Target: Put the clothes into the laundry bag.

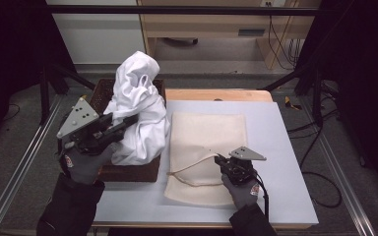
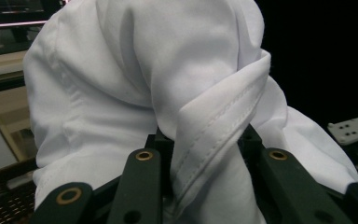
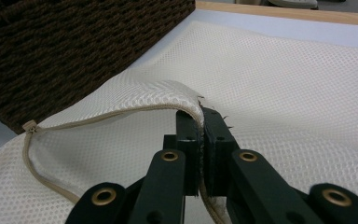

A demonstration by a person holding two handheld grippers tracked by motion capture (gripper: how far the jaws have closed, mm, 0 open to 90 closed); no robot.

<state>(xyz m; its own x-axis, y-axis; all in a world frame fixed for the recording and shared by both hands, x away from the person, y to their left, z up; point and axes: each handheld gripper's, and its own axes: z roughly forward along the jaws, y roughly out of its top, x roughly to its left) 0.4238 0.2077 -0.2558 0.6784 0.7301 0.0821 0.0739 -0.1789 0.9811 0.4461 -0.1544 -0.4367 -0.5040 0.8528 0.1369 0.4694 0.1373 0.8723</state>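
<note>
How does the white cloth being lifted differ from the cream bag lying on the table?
The white garment is smooth woven fabric, bunched and lifted above the basket by the left claw. The cream bag is open mesh, lying flat, only its zippered edge raised by the right claw. Each is pinched by one claw.

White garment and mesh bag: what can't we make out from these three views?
- Basket inside: high view, hidden by the white garment.
- Garment type: bunched in the high view; cut off by the edges in the left gripper view.
- Left gripper pads: covered by garment folds.
- Mesh bag inside: right gripper lifts the edge only slightly; contents can't be seen.
</note>
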